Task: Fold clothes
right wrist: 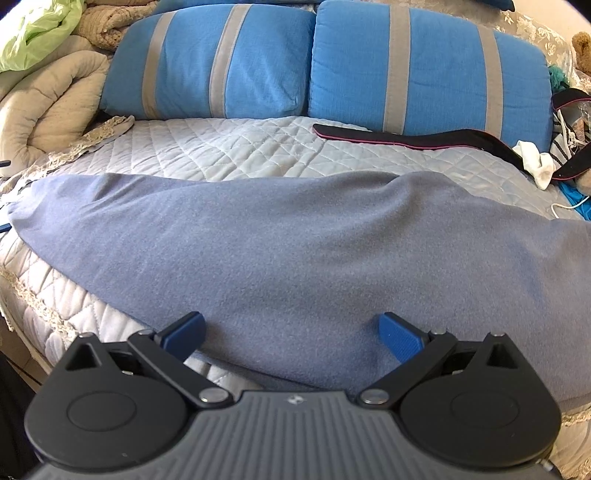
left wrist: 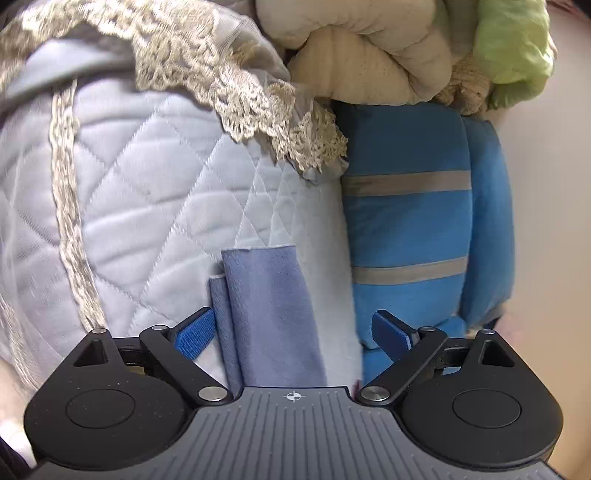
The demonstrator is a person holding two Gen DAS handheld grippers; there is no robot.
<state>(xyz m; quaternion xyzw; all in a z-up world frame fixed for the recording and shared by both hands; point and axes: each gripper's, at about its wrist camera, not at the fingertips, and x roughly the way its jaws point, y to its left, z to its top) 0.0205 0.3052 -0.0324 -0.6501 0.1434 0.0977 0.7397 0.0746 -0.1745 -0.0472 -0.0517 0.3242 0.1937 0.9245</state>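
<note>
Two tools gaping, left tool (left wrist: 293, 334) and right tool (right wrist: 293, 334); grey-blue fleece garment (right wrist: 295, 240) spread flat, edge doubled, on quilted bedspread (right wrist: 240, 144)

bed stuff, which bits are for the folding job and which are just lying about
For the job:
- blue-grey cloth
- left gripper, open
- right gripper, open

Lying about:
- blue pillows
- beige quilt
- green cloth
- white sock
- black strap
</note>
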